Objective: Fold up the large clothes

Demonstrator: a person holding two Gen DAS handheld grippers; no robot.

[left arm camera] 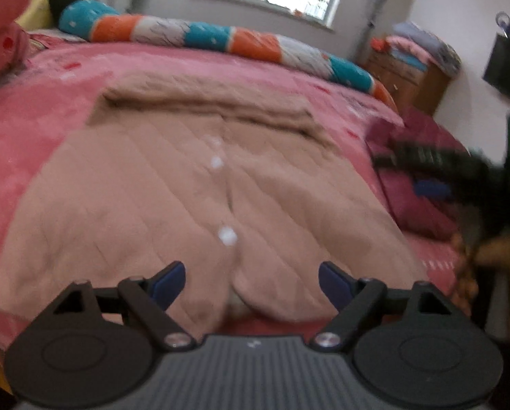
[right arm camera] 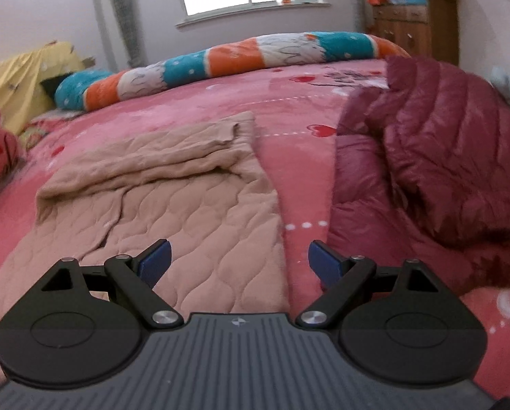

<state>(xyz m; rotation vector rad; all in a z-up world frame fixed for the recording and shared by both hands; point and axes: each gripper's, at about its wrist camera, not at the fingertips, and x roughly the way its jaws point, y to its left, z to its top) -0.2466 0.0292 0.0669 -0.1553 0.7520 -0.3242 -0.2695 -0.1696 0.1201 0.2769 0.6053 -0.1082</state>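
Lying flat on the pink bed [right arm camera: 289, 109], the tan quilted jacket [left arm camera: 173, 188] is only partly folded: its far end carries a layer doubled over across the width, likely the sleeves or the collar part laid inward, while the buttoned front [left arm camera: 226, 235] and the rounded hem nearest the camera are spread out in a single layer. The body has not been brought over on itself, so by my reading the main folds are yet to come.

Beside it, on the right part of the bed, a maroon puffer jacket [right arm camera: 442, 157] sits in a rumpled heap, unfolded as far as I can judge. If it belongs to the job, that whole garment is left.

The left hand-held gripper [left arm camera: 251, 283] hovers over the tan jacket's hem with its jaws spread and nothing between them. The right hand-held gripper [right arm camera: 238, 263] hangs over the jacket's right edge, likewise spread and empty. Neither touches cloth in these views.

A striped bolster [right arm camera: 221, 58] lies along the far side of the bed, well apart from both garments.
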